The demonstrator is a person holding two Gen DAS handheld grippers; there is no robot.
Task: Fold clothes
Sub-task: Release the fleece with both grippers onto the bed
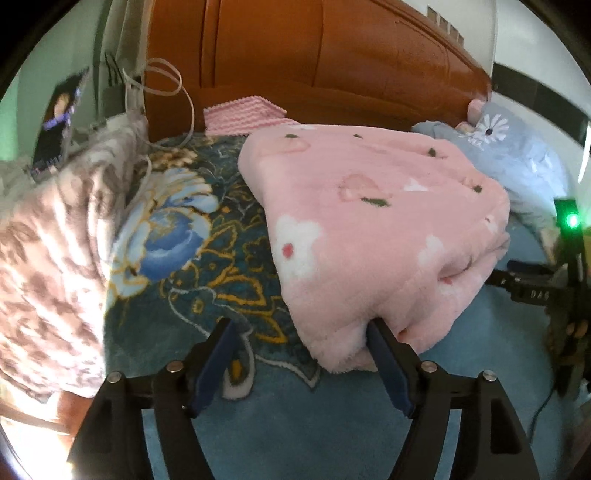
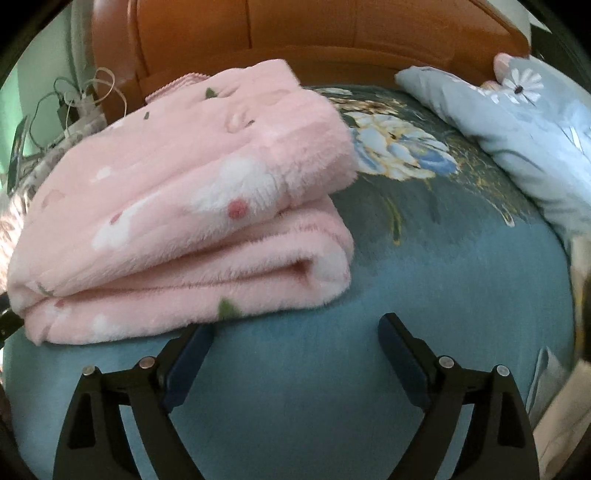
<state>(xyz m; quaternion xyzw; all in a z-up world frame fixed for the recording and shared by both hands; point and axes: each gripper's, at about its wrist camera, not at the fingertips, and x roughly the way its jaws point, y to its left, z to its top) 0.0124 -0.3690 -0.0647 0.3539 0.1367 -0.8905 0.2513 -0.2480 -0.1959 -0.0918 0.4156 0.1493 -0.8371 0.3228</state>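
pink fleece garment [image 2: 177, 206] lies folded, long axis toward headboard [image 2: 332, 33].

Both wrist cams low over bed [image 1: 258, 435], angled down toward headboard [image 1: 295, 55]. Left cam close at pink folded blanket [image 1: 369, 221] left corner, right cam at right corner. Shared: blanket, headboard, blue pillow [image 2: 517, 122].

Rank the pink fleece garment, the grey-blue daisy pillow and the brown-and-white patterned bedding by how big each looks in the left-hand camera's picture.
Largest to smallest, as they look:
1. pink fleece garment
2. brown-and-white patterned bedding, though it is close to the lens and cut by the edge, so this rank is unsure
3. grey-blue daisy pillow, farther away and partly hidden
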